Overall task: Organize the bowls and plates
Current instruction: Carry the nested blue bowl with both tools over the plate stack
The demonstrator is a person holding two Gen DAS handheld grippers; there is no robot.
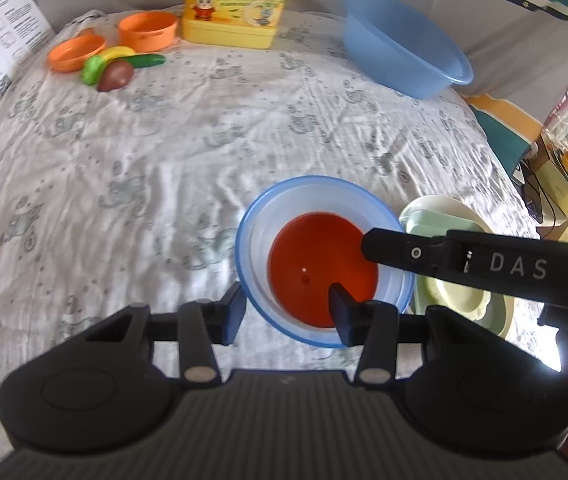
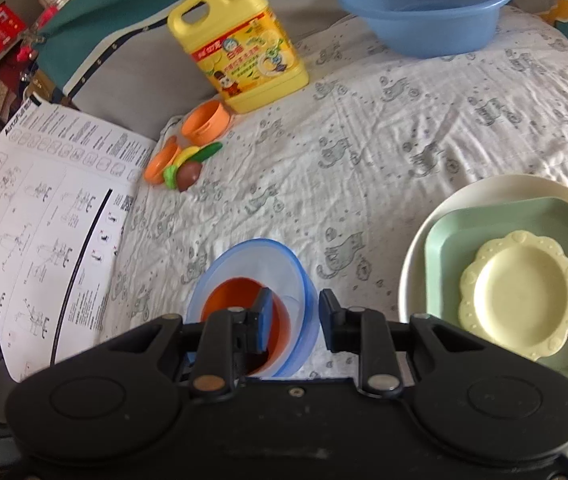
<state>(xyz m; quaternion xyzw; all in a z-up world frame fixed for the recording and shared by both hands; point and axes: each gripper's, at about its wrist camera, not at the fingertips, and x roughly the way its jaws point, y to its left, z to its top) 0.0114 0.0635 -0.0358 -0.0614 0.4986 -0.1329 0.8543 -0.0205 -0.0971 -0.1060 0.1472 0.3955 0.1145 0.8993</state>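
1. The blue-rimmed bowl (image 1: 323, 260) with an orange bowl (image 1: 321, 270) nested inside sits near, just left of the plate stack (image 2: 523, 280).
2. Left gripper (image 1: 285, 306) clamps its near-left wall; right gripper (image 2: 293, 320) pinches its right wall.
3. Thin plastic, likely light, slippery, flexing: grip the rim on opposite sides.

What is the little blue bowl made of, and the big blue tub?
The little blue bowl looks like thin, see-through plastic: its walls let light and the orange bottom show. The big blue tub looks like thicker, smooth plastic with a slightly glossy rim. Both are guesses from looks alone.
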